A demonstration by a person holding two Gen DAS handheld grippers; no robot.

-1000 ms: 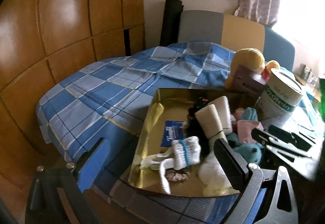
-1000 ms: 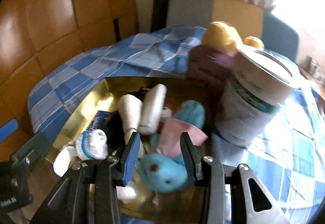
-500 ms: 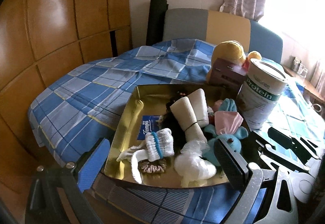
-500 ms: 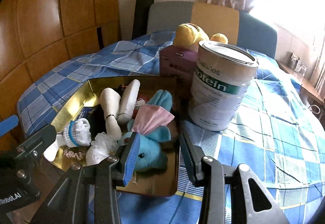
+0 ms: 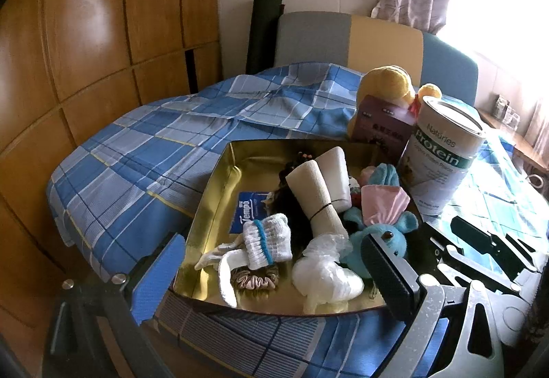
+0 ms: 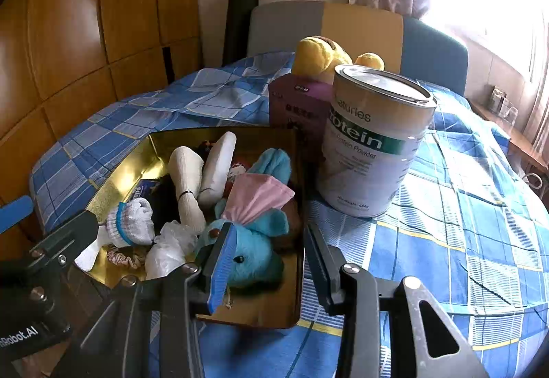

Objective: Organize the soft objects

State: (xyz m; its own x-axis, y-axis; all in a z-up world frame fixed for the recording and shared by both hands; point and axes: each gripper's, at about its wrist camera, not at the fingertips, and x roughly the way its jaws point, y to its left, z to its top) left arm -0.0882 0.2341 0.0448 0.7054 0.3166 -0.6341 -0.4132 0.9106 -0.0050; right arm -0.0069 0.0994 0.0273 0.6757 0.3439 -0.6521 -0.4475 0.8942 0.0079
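Gold tray (image 5: 219,179): shiny metal, mirror-bright inside walls. Blue plush toy (image 6: 254,251): fuzzy fabric, glossy bead eye. White sock (image 5: 269,239): ribbed knit, matt. Cream rolled socks (image 5: 317,196): fine knit. Scrunchie (image 5: 255,280): satin, slight sheen. Plastic bag (image 5: 326,271): thin crinkled film. Protein can (image 6: 370,141): smooth glossy label, metal rim. Checked sheet (image 6: 463,227) on bed: woven cotton, matt. Wardrobe (image 5: 103,35): lacquered wood, glossy. Left tool (image 5: 271,278), right tool (image 6: 264,261): ridged blue rubber pads, matt black plastic.
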